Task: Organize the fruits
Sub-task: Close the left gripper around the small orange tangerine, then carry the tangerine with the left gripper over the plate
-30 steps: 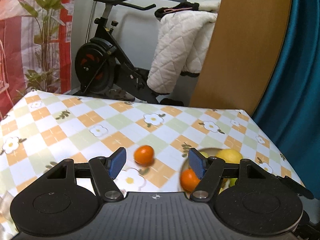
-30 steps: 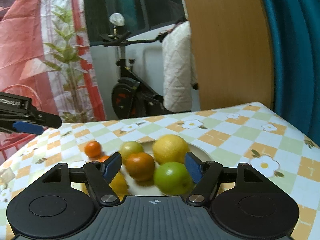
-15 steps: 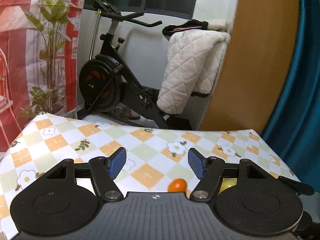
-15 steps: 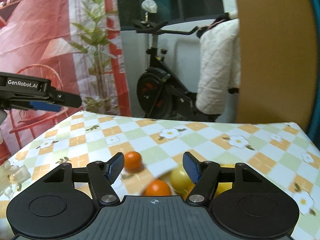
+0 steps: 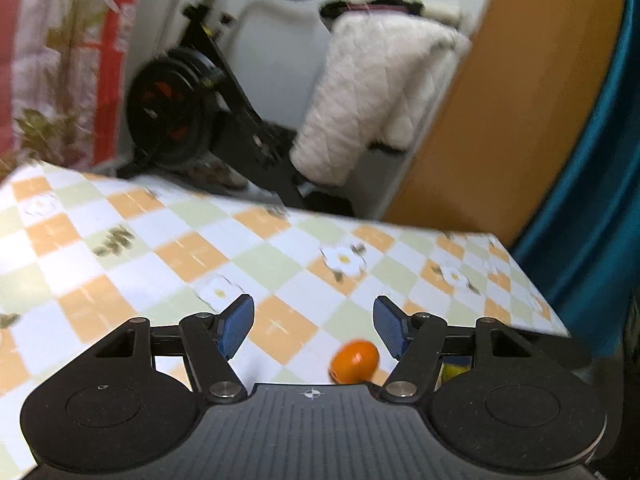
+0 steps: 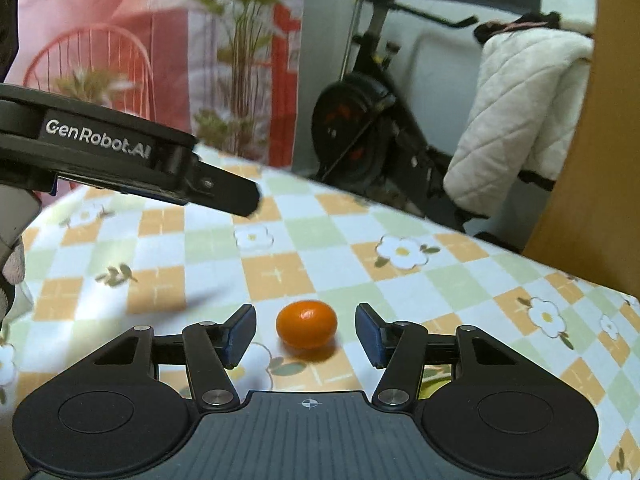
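Lying between the right hand-held gripper (image 6: pixel 306 330) pads untouched: small orange (image 6: pixel 307 323).

Behind the desk (image 6: pixel 280 272) with its checkered flower-print cloth there's a black exercise bike (image 6: pixel 360 128) mid-frame, and a white quilted jacket (image 6: pixel 520 120) draped over it at the right. Upper left has a leafy plant (image 6: pixel 244 40) against a red and pink curtain (image 6: pixel 120 8). A teal curtain (image 5: pixel 592 160) hangs at the far right.
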Demonstrator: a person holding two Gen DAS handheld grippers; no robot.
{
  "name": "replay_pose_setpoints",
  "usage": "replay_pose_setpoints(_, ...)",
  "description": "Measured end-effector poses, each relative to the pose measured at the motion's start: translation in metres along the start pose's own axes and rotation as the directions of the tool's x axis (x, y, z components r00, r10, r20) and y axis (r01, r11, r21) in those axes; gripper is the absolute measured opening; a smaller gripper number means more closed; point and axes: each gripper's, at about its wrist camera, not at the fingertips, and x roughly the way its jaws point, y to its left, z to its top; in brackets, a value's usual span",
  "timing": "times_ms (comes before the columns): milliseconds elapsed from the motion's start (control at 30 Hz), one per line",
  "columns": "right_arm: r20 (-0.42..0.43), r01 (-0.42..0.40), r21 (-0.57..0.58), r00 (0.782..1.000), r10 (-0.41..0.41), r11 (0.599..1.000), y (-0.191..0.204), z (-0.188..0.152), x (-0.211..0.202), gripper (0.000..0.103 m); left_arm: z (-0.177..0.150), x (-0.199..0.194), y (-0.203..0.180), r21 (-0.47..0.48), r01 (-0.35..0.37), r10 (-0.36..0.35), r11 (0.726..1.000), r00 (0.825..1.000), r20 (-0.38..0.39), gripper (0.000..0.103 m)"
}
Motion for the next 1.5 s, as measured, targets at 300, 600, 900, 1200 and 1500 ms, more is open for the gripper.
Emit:
replay_pose_setpoints(300,-0.065,-0.023,-0.023,0.998,0.021,0.999,0.004,0.005,0.024,0.047,-0.016,0.030,0.006,0.011,0.068,-0.067,0.998,0.995,-0.078,0.067)
replay_pose_setpoints(600,-0.112,-0.003,-0.031,0.994,0.000,1.000,0.005,0.009,0.035,0.042,-0.022,0.051,0.010,-0.021,0.120,-0.121,0.993,0.984,-0.132,0.052)
replay_pose_setpoints(900,-0.127,0.012,-0.045,0.992,-0.017,0.999,0.006,0.012,0.040,0.038,-0.025,0.054,0.010,-0.052,0.168,-0.174,0.984,0.976,-0.129,0.036)
replay_pose_setpoints(1200,-0.138,-0.014,-0.045,0.990,0.007,0.999,0.011,0.008,0.031,0.038,-0.030,0.043,0.006,-0.045,0.154,-0.159,0.987,0.977,-0.142,0.036)
replay_pose_setpoints(1500,-0.141,-0.064,0.000,0.988,0.064,0.998,0.025,-0.010,0.005,0.038,-0.051,0.014,-0.002,-0.034,0.130,-0.134,0.991,0.978,-0.161,0.036)
